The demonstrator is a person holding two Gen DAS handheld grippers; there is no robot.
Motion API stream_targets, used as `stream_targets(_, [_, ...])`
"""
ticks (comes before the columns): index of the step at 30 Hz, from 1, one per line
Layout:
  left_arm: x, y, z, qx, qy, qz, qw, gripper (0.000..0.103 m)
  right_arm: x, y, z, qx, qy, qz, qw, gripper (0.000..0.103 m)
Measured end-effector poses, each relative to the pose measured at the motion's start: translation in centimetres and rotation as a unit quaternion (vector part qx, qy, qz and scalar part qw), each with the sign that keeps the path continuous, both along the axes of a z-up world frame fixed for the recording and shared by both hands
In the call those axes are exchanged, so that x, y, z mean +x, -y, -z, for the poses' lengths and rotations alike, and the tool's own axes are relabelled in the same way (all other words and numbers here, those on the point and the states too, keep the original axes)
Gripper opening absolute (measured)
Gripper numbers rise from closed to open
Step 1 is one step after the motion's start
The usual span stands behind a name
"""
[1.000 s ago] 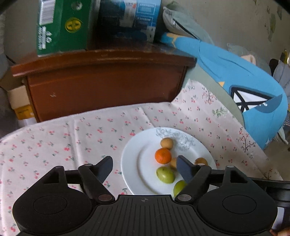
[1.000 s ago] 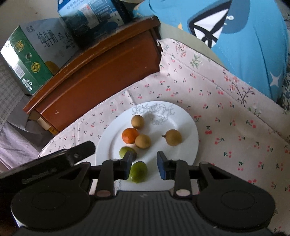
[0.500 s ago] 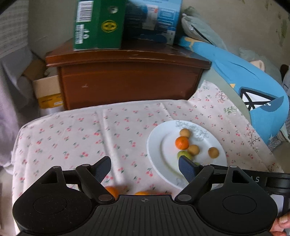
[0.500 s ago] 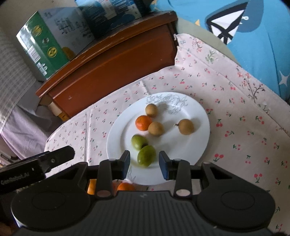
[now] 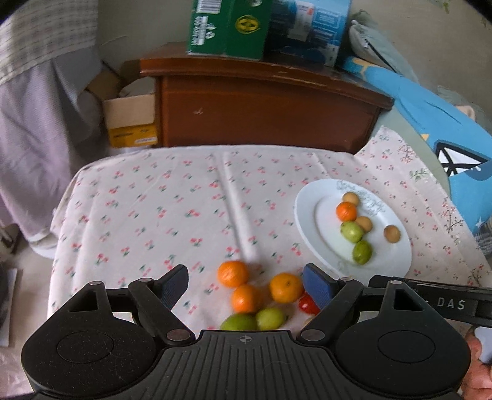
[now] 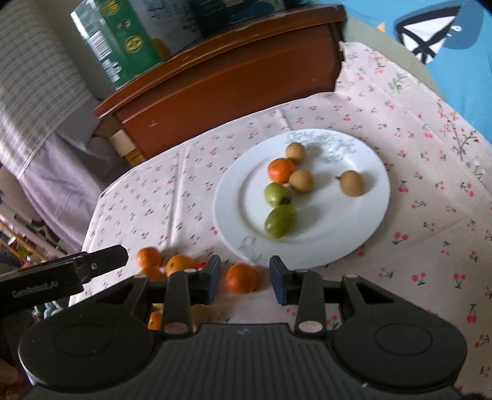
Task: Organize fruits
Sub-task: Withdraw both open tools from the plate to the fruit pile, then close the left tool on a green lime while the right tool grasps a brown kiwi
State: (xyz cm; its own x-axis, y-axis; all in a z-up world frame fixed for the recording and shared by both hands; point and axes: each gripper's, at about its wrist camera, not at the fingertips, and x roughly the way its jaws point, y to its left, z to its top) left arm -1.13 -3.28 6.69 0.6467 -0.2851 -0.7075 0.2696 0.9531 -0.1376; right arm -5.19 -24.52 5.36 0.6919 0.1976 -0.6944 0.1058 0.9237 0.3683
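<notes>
A white plate (image 5: pixel 396 261) (image 6: pixel 353 234) on the cherry-print cloth holds an orange (image 6: pixel 280 170), two green fruits (image 6: pixel 280 221) and three brown longans (image 6: pixel 352 183). Loose fruit lies on the cloth near the front: three oranges (image 5: pixel 232 273), two green fruits (image 5: pixel 270 318) and a red one (image 5: pixel 307 304). My left gripper (image 5: pixel 246 284) is open above this loose pile, with the oranges between its fingers. My right gripper (image 6: pixel 245 278) is open with one loose orange (image 6: pixel 241 278) between its fingertips, not touching it. The left gripper's side shows in the right wrist view (image 6: pixel 77 270).
A brown wooden cabinet (image 5: pixel 261 107) stands behind the table with a green box (image 5: pixel 227 27) and a blue box (image 5: pixel 307 30) on top. A cardboard box (image 5: pixel 129 123) sits on the floor to the left. A blue cushion (image 5: pixel 446 129) lies to the right.
Both grippers have pulled back toward the table's front edge. The loose pile of oranges and green fruits has come into view. The plate now lies farther away.
</notes>
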Motion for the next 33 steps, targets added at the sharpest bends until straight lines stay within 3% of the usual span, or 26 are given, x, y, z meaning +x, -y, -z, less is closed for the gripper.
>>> stream_targets(10, [-1.5, -2.1, 1.7, 0.012, -0.012, -0.025, 0.9995, 0.083, -1.1, -2.7, 1.2, 0.001, -0.01, -0.038, 0.999, 0.036])
stream_targets(22, [-2.1, -3.2, 3.1, 0.026, -0.011, -0.021, 0.9994, 0.08, -1.1, -4.8, 2.7, -0.002, -0.023, -0.052, 0.998, 0.036])
stream_targets(33, [-1.9, -2.7, 3.8, 0.0, -0.018, 0.001, 0.9998, 0.076, 0.0, -5.9, 3.8, -0.01, -0.026, -0.062, 0.998, 0.032])
